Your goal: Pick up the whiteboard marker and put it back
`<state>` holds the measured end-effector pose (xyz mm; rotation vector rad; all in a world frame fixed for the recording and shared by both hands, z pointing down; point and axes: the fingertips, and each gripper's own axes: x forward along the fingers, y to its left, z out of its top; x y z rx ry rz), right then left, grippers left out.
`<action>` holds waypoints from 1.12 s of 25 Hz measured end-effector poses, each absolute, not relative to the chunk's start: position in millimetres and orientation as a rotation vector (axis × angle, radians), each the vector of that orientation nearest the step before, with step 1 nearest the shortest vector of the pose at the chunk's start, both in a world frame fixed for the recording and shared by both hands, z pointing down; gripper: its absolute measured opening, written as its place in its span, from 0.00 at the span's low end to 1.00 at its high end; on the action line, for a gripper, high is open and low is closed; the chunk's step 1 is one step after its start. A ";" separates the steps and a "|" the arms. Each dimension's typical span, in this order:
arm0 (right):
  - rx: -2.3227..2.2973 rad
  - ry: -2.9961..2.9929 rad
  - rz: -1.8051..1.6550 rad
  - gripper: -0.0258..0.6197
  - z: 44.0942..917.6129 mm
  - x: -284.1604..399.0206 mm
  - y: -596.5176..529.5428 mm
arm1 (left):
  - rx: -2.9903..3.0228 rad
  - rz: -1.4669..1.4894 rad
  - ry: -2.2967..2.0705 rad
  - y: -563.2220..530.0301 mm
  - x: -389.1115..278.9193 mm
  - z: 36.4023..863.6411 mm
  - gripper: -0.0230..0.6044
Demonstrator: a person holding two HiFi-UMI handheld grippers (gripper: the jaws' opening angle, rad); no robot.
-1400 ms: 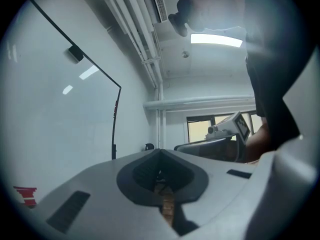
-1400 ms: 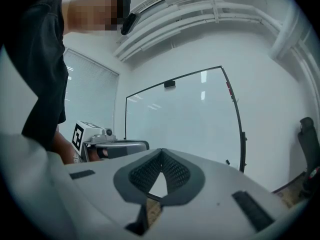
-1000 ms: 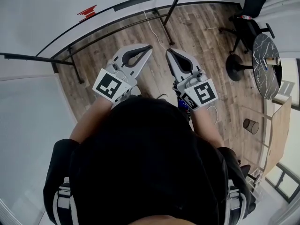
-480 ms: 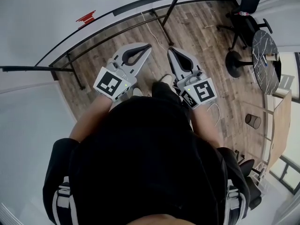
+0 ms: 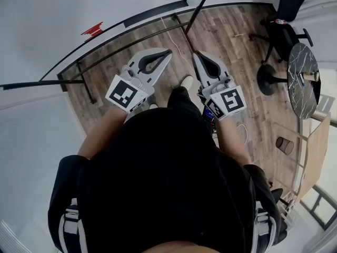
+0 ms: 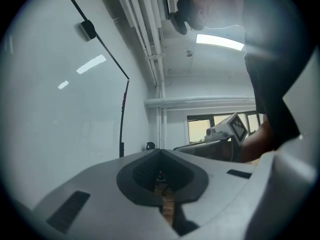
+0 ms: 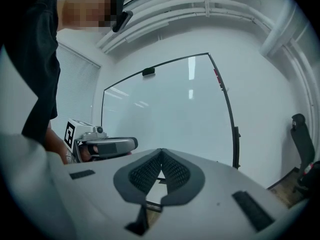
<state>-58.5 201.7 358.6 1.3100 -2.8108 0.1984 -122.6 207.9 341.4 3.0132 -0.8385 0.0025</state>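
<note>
Though well aside, chair [image 5: 279,31] near table [image 5: 304,91]

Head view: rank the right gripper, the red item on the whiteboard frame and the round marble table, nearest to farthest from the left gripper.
Measured from the left gripper:
1. the right gripper, right beside it, their tips nearly level.
2. the red item, up and to the left on the whiteboard frame.
3. the round marble table, at the far right edge of the view.

the small red thing [image 5: 92,30] on the whiteboard [image 5: 63,9] is too small to tell, the person's dark torso [image 5: 163,178] hides the floor [image 5: 131,51] beneath, and the wooden desk [image 5: 315,152] is cut off at the right edge.
</note>
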 end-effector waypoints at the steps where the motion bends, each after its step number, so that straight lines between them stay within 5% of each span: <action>1: 1.301 -2.815 0.194 0.03 358.9 -52.3 189.9 | 3.016 0.007 -0.845 197.8 -116.1 341.6 0.04; 16: 1.149 -2.828 0.200 0.03 376.0 48.7 22.8 | 2.934 0.019 -0.989 44.2 -13.0 347.8 0.04; 28: 1.065 -2.796 0.210 0.03 409.4 63.4 -63.1 | 2.890 0.048 -1.112 -20.1 12.4 359.8 0.04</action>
